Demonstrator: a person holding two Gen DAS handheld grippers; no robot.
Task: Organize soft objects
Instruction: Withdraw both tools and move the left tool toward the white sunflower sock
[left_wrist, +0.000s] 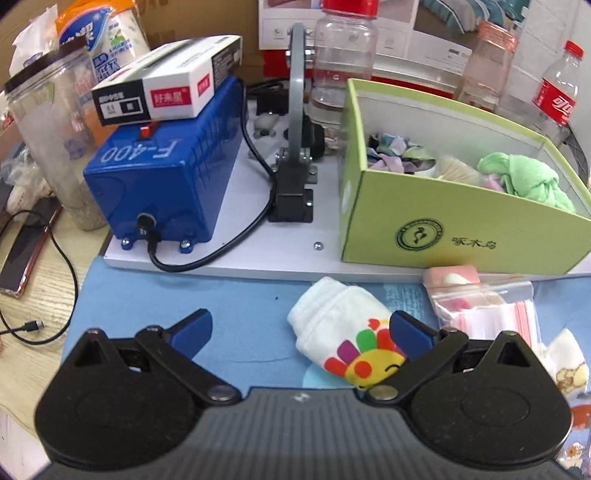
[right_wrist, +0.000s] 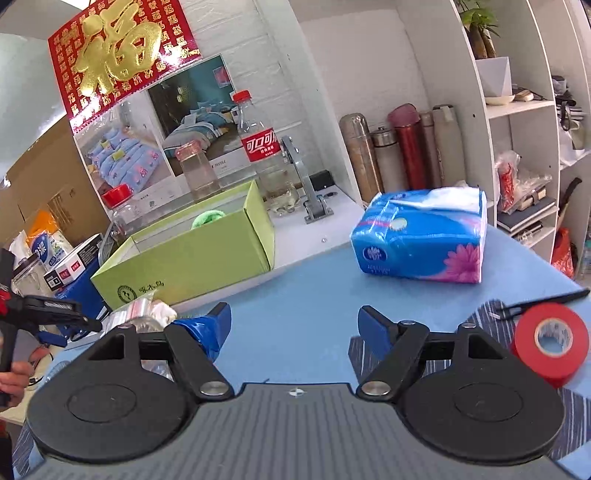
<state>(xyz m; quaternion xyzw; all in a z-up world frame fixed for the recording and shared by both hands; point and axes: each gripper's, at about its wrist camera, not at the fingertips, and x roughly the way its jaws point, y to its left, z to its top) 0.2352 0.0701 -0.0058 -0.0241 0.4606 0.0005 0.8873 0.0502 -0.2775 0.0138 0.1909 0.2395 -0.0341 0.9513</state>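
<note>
On blue machine (left_wrist: 162, 184): "F-400" reads inverted.

"F-400" on blue machine (left_wrist: 166, 184); gold 福 on red poster (right_wrist: 122, 55); 可口可乐 label on cola bottle (right_wrist: 260, 147).

Bare blue mat (right_wrist: 295, 280) ahead of right claw (right_wrist: 295, 325); tissue pack (right_wrist: 421, 240) blocks beyond.

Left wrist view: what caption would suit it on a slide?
Open left gripper over a white sunflower-print sock on the blue mat, green box of soft items behind.
</note>
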